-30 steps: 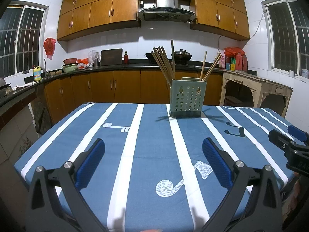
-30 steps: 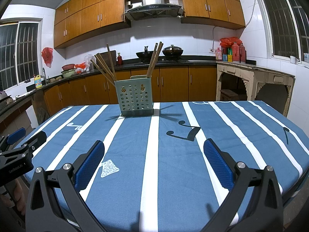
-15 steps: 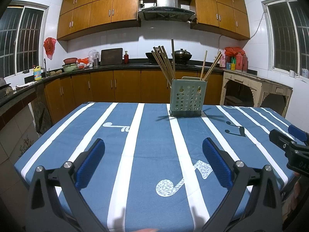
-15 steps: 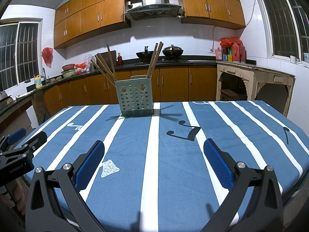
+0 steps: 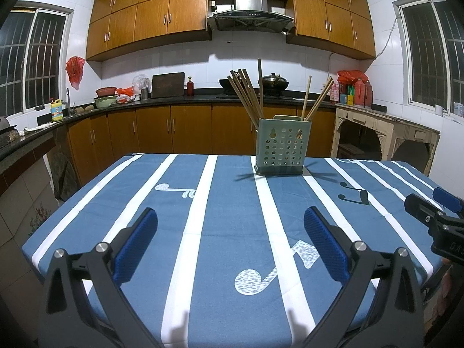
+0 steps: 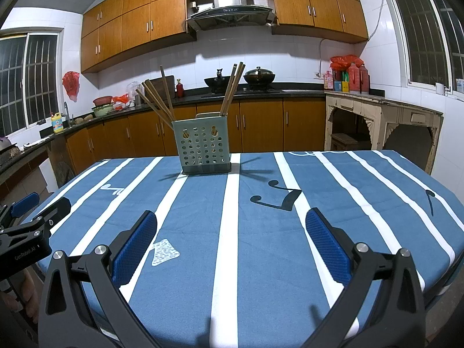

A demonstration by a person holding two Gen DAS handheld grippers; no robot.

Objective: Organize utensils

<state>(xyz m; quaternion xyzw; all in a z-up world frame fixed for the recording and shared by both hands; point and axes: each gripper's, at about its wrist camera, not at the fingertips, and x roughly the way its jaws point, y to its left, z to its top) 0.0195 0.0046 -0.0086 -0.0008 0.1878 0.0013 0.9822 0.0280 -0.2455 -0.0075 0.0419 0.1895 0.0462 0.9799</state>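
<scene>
Pale green perforated utensil holder (image 5: 282, 146) stands upright on the striped cloth, far ahead of both claws, untouched. Wooden chopsticks (image 5: 246, 92) lean out in 2 bunches, left and right compartments.

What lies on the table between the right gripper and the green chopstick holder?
Nothing stands between the right gripper and the chopstick holder; only bare striped tablecloth with printed music notes, as the right wrist view shows.
</scene>
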